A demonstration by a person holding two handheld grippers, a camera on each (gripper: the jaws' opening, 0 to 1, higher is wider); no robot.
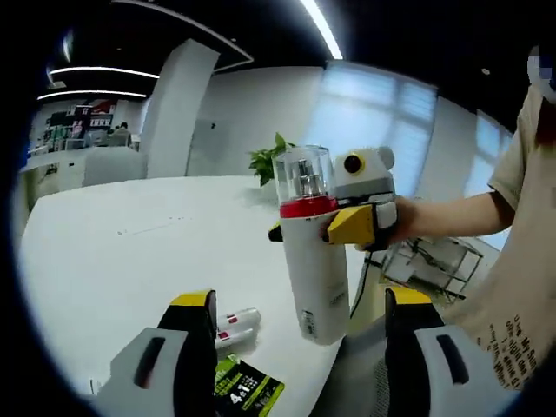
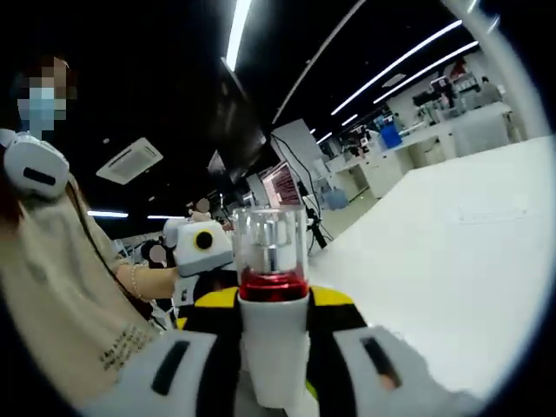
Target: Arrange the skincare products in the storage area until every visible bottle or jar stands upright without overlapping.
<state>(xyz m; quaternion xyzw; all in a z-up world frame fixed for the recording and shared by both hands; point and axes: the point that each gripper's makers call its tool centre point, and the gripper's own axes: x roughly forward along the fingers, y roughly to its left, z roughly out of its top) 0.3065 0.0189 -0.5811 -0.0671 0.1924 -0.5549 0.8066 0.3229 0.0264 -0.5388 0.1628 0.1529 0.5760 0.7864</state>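
In the left gripper view, your left claw [image 1: 300, 317] has its yellow-tipped jaws standing apart with nothing between them. Ahead of it, your right claw [image 1: 352, 224] is clamped on the tall white pump bottle with a red collar and clear plastic cap [image 1: 311, 252], gripping it just below the collar. The bottle's long axis runs upright, with only a slight lean, and it hangs above the near edge of the white desk [image 1: 130, 243]; whether its base touches the desk you cannot tell from here. Below and to the left of the bottle, two small white tubes with red bands [image 1: 236, 323] lie flat on the desk, side by side, and a dark packet with green print [image 1: 246, 387] lies flat just nearer to you than the tubes.

In the right gripper view, the bottle [image 2: 274, 295] rises straight up between your right claw's jaws [image 2: 274, 326], cap uppermost, and the desk [image 2: 460, 261] spreads away to the right of the bottle.

Your right claw already has the bottle, so the setting-down falls to it: the desk surface lies below the bottle's base, along its long axis. Your left claw is the nearer one to the lying tubes, which probably need standing up afterwards.
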